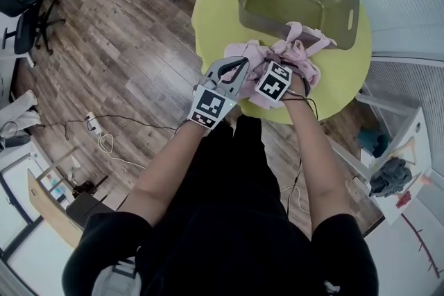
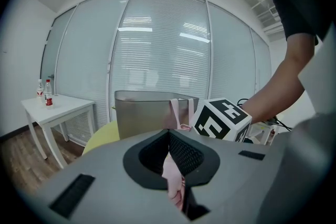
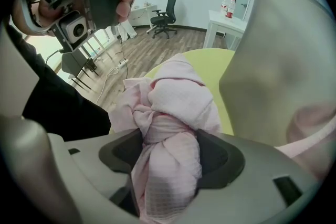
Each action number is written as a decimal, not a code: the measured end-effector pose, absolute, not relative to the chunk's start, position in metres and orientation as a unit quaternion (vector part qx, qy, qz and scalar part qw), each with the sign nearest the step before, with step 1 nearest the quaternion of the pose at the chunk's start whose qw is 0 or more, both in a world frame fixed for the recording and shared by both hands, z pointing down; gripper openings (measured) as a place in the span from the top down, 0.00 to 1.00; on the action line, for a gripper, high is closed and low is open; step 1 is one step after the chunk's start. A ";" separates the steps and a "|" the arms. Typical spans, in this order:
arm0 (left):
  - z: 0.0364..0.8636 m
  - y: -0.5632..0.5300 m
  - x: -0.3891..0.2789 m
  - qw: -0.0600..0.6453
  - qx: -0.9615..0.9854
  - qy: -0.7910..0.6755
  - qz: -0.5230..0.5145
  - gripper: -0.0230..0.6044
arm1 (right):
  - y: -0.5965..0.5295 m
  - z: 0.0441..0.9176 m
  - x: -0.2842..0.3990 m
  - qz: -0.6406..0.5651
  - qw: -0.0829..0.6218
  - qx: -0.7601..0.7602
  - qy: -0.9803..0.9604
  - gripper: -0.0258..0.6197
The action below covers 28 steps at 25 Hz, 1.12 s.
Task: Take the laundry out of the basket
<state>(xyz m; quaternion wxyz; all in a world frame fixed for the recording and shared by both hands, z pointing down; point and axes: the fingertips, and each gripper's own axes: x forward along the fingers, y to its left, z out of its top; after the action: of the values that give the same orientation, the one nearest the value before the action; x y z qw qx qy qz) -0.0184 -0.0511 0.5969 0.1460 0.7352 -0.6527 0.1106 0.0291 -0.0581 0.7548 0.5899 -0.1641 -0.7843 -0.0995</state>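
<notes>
Left gripper (image 1: 238, 70) and right gripper (image 3: 168, 162) fingers clamp pink waffle-weave cloth (image 1: 258, 53) at the round yellow-green table's (image 1: 215, 14) near edge, against the grey plastic basket (image 1: 341, 19).

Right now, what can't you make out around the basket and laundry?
Far end of the grey plastic basket: cut off by the head view's top edge; its wall blocks the left gripper view.
Tips of left tongs and right tongs: head view, under a marker cube and pink waffle-weave cloth.
One garment or several: bunching hides it, every view.

Left tongs (image 1: 241, 67) and right tongs (image 1: 286, 59) each clamp laundry (image 3: 173, 113).
</notes>
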 end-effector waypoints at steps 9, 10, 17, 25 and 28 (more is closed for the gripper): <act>0.609 -0.051 -0.015 0.159 0.731 -0.655 0.110 0.95 | -0.059 0.769 0.028 -0.098 0.583 -0.162 -0.790 0.43; 0.610 -0.050 -0.014 0.160 0.730 -0.656 0.110 0.95 | -0.059 0.768 0.028 -0.098 0.582 -0.163 -0.791 0.43; 0.599 -0.047 -0.014 0.152 0.726 -0.661 0.112 0.95 | -0.062 0.730 0.030 -0.085 0.554 -0.153 -0.814 0.43; 0.545 -0.036 -0.004 0.122 0.741 -0.653 0.096 0.95 | -0.055 0.633 0.043 -0.062 0.450 -0.114 -0.883 0.43; 0.523 -0.031 0.003 0.108 0.749 -0.648 0.091 0.95 | -0.047 0.604 0.055 -0.015 0.400 -0.099 -0.911 0.43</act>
<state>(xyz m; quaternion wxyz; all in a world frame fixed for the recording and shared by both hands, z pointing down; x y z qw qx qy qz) 0.0034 -0.0315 0.5226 0.1085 0.7486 -0.6478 0.0908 0.0548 -0.0469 0.6036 0.3999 -0.0988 -0.9111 -0.0149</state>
